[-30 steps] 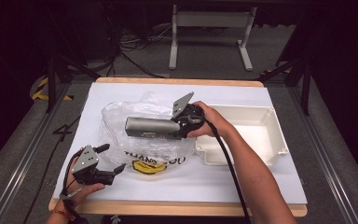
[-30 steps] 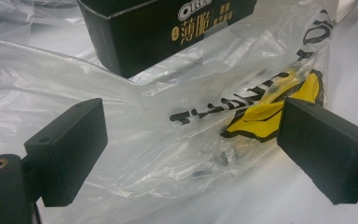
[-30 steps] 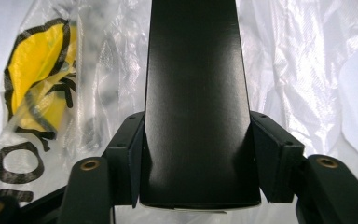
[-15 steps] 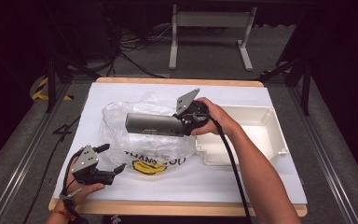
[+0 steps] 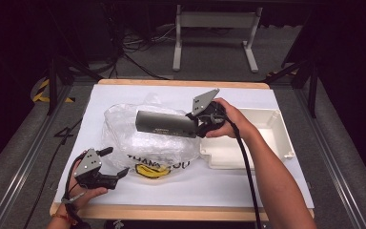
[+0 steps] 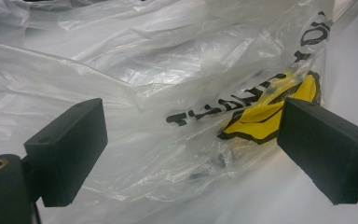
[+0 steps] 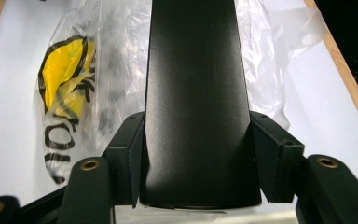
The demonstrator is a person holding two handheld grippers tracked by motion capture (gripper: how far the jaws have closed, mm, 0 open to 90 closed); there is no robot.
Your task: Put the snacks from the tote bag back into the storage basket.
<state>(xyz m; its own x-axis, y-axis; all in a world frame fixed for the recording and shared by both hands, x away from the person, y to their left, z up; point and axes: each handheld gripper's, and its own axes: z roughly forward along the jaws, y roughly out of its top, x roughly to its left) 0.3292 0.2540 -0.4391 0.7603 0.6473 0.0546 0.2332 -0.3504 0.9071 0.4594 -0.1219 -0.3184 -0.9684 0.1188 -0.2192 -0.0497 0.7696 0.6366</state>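
Right gripper (image 5: 201,125) is clamping one end of the long dark box (image 5: 167,124) — jaws pressing both its sides in the right gripper view — and holding it level, lifted over the clear plastic bag (image 5: 143,138). Box looks out of the bag, or nearly so; the white tray (image 5: 271,143) just right of the bag is sitting bare, so placing it is likely what's left. Left gripper (image 5: 116,164) is idling at the bag's near-left edge, jaws spread wide, gripping nothing.

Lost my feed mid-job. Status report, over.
Right gripper clamped on dark box, above plastic bag. Left gripper open, at bag's edge. White tray beside, nothing blocking.
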